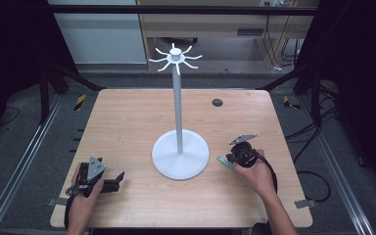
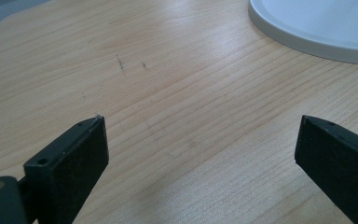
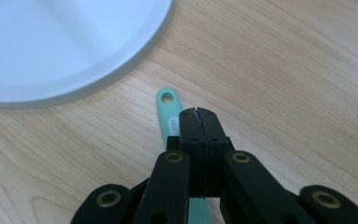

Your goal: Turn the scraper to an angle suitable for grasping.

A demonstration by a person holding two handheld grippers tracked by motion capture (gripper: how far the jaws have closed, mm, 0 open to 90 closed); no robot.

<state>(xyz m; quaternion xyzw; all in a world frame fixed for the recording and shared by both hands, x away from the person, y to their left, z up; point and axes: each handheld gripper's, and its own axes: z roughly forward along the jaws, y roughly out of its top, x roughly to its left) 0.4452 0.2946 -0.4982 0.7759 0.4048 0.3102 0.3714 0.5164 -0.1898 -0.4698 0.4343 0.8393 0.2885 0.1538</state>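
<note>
A light wooden desk (image 1: 127, 122) with rounded corners carried a tall white metal stand (image 1: 178, 112) at its middle; the stand rose from a round flat base (image 1: 166, 156) to a crown of curved hooks (image 1: 175, 58) at its top; a small dark round grommet (image 1: 217, 102) sat in the desk surface toward the far right.

At the near left, the person's left hand (image 1: 81, 203) held the left tongs (image 1: 119, 178) low over the desk, pointed to the right toward the stand's base; in the left gripper view its two black jaws stood wide apart with bare wood grain between them, and the white rim of the base (image 2: 307, 39) showed at the far right.

At the near right, the person's right hand (image 1: 259, 171) held the right tongs (image 1: 231, 159) just right of the base; in the right gripper view the right tongs (image 3: 199, 114) had their jaws pressed together; a slim mint-green flat handle with a hole at its end (image 3: 169, 112) lay on the wood beside and partly under them, its holed end pointing toward the base rim (image 3: 121, 70) and just short of it; whether the jaws actually pinched the handle could not be told; in the high view the same green handle (image 1: 223, 162) poked out to the left of the right tongs.
</note>
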